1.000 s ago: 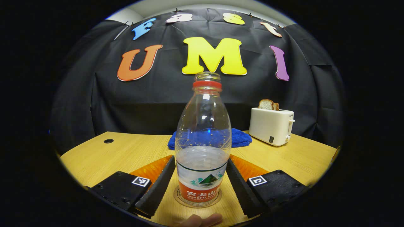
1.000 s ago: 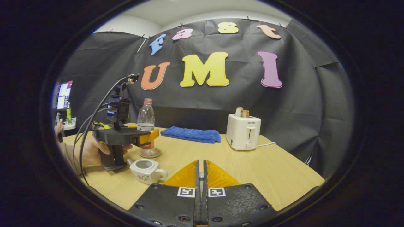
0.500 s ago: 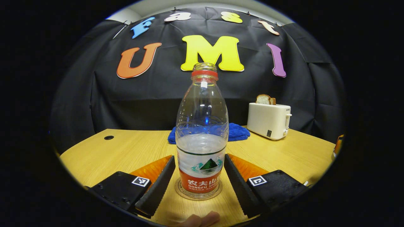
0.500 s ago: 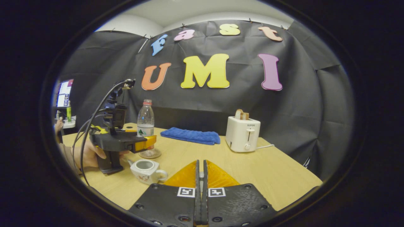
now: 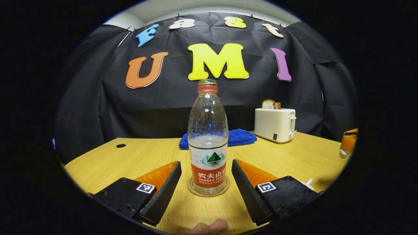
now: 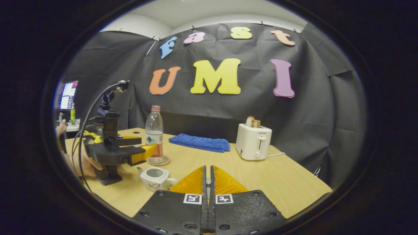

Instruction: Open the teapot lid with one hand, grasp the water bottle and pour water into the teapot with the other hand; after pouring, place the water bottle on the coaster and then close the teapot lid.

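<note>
The clear water bottle [image 5: 208, 143] with a red label stands upright on the round coaster [image 5: 208, 191]. My left gripper [image 5: 206, 164] is open, its fingers apart from the bottle on either side. From the right gripper view, the bottle [image 6: 154, 130] stands just past the left gripper [image 6: 147, 150], which a hand [image 6: 81, 164] holds. The white teapot [image 6: 156, 178] sits lidless near the table's front. My right gripper [image 6: 208, 169] is shut on the teapot lid [image 6: 208, 180], of which a sliver shows. The left gripper view catches the right gripper [image 5: 348, 143] at its right edge.
A blue towel [image 5: 240, 137] lies behind the bottle. A white toaster [image 5: 274, 125] with bread in it stands at the back right, also in the right gripper view [image 6: 253, 141]. The table has a cable hole [image 5: 120, 146] at the far left.
My left gripper has drawn back from the bottle, which now stands free on the coaster and looks smaller. My right gripper stays shut and has barely shifted.
</note>
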Demonstrator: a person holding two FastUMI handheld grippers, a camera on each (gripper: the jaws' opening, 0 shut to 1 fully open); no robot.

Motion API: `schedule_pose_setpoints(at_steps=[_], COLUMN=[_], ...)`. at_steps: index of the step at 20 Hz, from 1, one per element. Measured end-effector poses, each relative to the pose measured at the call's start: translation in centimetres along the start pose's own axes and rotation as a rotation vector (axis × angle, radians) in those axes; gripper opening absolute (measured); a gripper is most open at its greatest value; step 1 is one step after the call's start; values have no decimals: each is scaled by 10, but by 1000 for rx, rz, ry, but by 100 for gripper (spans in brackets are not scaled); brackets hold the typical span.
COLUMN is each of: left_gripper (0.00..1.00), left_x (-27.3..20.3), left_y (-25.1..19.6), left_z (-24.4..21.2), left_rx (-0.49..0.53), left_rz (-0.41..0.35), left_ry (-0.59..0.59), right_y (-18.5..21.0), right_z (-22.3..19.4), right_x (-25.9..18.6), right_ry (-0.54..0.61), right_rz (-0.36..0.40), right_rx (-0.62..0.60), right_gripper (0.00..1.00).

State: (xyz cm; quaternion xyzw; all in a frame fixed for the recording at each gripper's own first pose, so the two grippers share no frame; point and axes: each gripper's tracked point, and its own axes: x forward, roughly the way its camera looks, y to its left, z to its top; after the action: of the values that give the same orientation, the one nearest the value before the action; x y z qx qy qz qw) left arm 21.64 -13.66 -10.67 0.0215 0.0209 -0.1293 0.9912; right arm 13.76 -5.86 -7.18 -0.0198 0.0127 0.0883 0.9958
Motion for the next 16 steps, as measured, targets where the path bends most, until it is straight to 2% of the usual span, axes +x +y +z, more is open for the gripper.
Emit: schedule_pose_setpoints(at_steps=[5, 7, 9, 11, 12, 16], left_gripper=[98, 98, 98, 98, 97, 97], left_x=[-32, -47, -62, -80, -90, -135], left_y=[10, 21, 32, 34, 35, 52], left_z=[-1, -1, 8, 19, 27, 57], left_rx=[-20, -22, -11, -7, -5, 27], left_rz=[36, 80, 124, 132, 136, 188], left_ry=[-14, -18, -40, -59, -70, -106], right_y=[23, 36, 52, 66, 73, 105], right_z=[3, 3, 2, 5, 8, 12], right_x=[7, 12, 17, 21, 23, 24], right_ry=[-11, -10, -9, -12, -14, -1], right_rz=[29, 53, 80, 100, 114, 220], right_rx=[-18, -3, 3, 11, 26, 97], right_gripper=[1, 1, 0, 2, 0, 0])
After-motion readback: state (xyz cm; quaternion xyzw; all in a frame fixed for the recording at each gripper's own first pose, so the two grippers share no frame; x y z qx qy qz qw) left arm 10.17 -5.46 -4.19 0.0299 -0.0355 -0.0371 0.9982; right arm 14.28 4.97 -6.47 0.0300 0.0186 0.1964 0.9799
